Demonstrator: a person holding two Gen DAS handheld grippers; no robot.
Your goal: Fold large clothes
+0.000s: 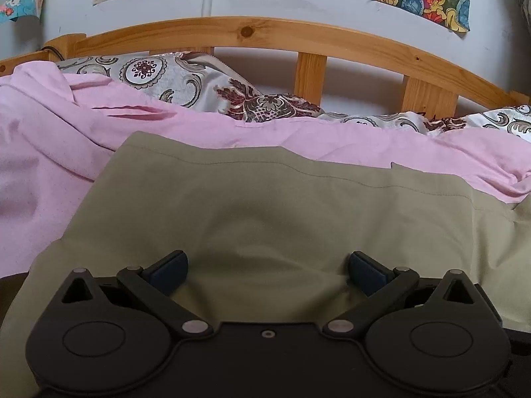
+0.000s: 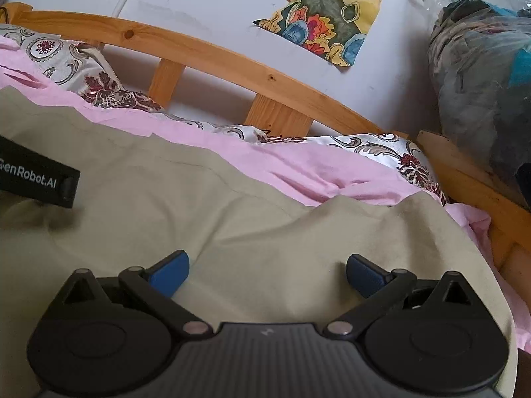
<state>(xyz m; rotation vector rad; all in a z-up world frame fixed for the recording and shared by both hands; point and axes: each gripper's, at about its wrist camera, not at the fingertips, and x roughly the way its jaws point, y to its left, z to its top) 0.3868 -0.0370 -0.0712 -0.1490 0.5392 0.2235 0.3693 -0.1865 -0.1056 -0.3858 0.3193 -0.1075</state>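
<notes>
Khaki garment (image 1: 298, 205) spread under left gripper (image 1: 267, 270) and right gripper (image 2: 267, 270); both fingers apart, gripping nothing.

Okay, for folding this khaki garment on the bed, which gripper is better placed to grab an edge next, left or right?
Probably the right gripper. Both are open over the khaki garment, but the garment's rumpled edge on the pink sheet lies just ahead and right of it. The left gripper sits over mid-cloth, edges farther off.

Matt khaki cloth garment (image 1: 265, 199); pink cotton-look sheet (image 1: 49, 152); varnished pine bedframe (image 1: 232, 31).
</notes>
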